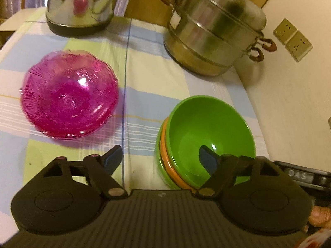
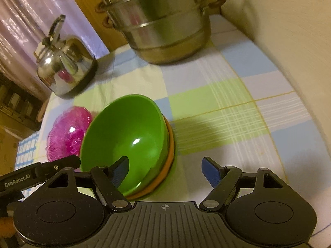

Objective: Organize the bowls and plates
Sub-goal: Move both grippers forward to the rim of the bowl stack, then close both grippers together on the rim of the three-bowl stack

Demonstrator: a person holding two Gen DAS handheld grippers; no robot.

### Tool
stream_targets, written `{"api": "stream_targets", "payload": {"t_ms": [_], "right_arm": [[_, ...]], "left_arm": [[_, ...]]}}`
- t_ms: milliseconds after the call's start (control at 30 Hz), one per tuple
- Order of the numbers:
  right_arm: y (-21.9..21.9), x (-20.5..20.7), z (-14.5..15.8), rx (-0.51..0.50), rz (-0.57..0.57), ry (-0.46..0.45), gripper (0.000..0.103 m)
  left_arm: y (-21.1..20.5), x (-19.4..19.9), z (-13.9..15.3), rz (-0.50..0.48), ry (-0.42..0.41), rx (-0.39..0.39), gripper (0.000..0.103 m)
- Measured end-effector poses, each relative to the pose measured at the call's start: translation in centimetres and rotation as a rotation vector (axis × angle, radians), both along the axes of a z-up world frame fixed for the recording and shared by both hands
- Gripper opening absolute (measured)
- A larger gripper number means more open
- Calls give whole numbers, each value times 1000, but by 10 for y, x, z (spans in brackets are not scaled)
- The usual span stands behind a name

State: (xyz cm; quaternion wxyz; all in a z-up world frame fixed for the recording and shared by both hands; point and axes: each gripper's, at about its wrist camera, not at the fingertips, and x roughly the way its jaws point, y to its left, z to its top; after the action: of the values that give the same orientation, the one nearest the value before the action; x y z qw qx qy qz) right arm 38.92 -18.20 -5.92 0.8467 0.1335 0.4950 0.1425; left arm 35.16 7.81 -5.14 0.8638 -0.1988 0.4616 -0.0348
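Left tool [image 1: 159,157] apart, nothing clamped; one fingertip [image 1: 206,159] over the bowls' [image 1: 206,128] near rim. Right tool [image 2: 165,169] apart, empty, one fingertip [image 2: 121,170] over the same stack. Bowls nested, green over orange, near the table's [image 1: 144,78] wall-side edge. Pink plates [image 1: 68,97] stacked well apart, bare checked cloth between. Steamer [image 1: 213,33] and kettle [image 1: 80,6] at the back. Wall [image 1: 289,93] alongside.
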Motion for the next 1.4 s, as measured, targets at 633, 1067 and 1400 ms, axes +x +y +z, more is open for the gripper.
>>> {"api": "stream_targets", "payload": {"t_ms": [633, 1067, 1400], "right_arm": [[16, 28, -32, -36, 9, 98, 45], [18, 33, -39, -25, 9, 131, 28], [18, 33, -39, -25, 11, 129, 27]], "left_arm": [[-8, 34, -35, -67, 131, -68, 42], [-13, 39, -38, -94, 137, -31, 28], [-12, 38, -39, -90, 141, -19, 24]]}}
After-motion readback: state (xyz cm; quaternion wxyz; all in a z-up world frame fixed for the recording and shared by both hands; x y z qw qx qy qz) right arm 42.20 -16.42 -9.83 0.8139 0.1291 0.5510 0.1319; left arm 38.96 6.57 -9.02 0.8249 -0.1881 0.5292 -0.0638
